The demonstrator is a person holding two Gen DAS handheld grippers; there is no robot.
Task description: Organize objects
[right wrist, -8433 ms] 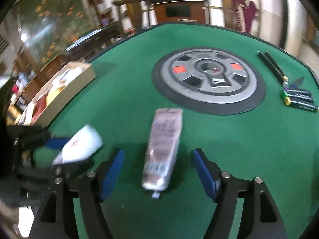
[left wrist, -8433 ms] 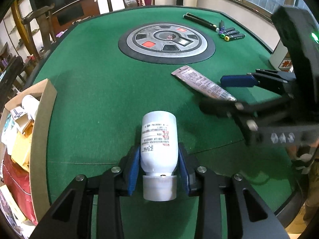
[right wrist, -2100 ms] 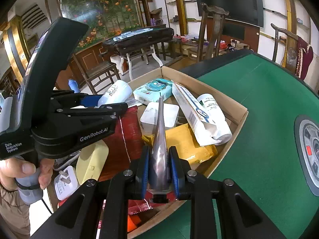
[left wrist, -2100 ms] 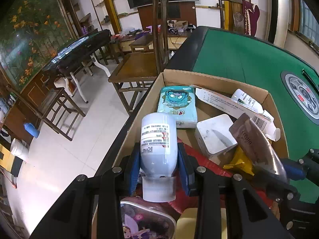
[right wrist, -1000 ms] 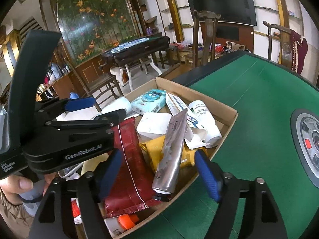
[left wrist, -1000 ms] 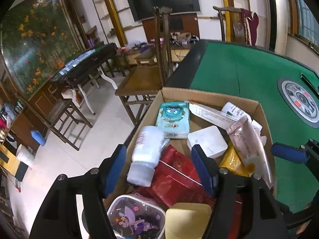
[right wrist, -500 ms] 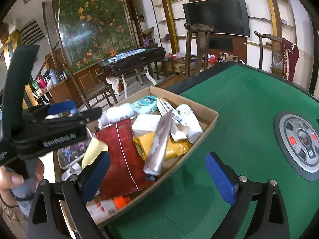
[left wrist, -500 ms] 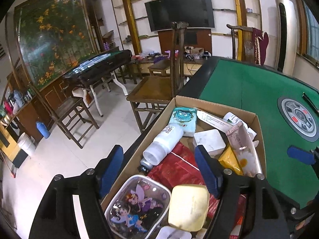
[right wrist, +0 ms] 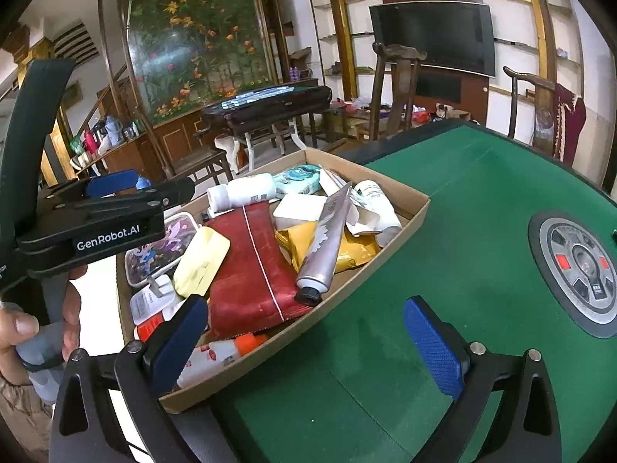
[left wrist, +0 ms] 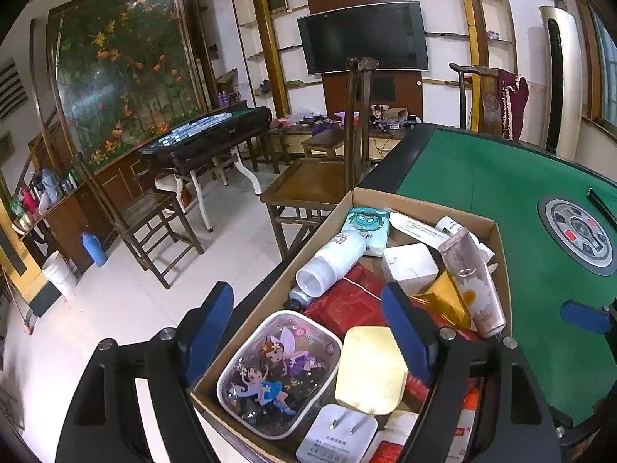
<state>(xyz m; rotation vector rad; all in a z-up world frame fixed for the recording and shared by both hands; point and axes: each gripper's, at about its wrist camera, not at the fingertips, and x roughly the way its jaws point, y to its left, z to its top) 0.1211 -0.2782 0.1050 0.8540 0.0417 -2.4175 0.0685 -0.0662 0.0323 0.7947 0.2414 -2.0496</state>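
A cardboard box (left wrist: pixel 422 204) full of items stands at the edge of the green table (left wrist: pixel 501 181). The white bottle (left wrist: pixel 333 260) lies in it on its side near the left wall; it also shows in the right wrist view (right wrist: pixel 243 191). The silver-pink tube (left wrist: pixel 472 283) lies slanted over a yellow pouch, also visible in the right wrist view (right wrist: pixel 327 237). My left gripper (left wrist: pixel 308 333) is open and empty above the box's near end. My right gripper (right wrist: pixel 308 335) is open and empty over the box's table-side edge (right wrist: pixel 347 274).
The box also holds a red pouch (right wrist: pixel 246 266), a fairy-print case (left wrist: pixel 277 374), a yellow soap-like case (left wrist: pixel 370 370), a white charger (left wrist: pixel 337 438) and a teal tissue pack (left wrist: pixel 366 222). A round control panel (right wrist: pixel 578 266) sits mid-table. Wooden chairs (left wrist: pixel 320 181) stand beside the table.
Both grippers let go of the bottle and tube into the box about a second ago. Since then both have drawn back and up, wide open; the box looks smaller.
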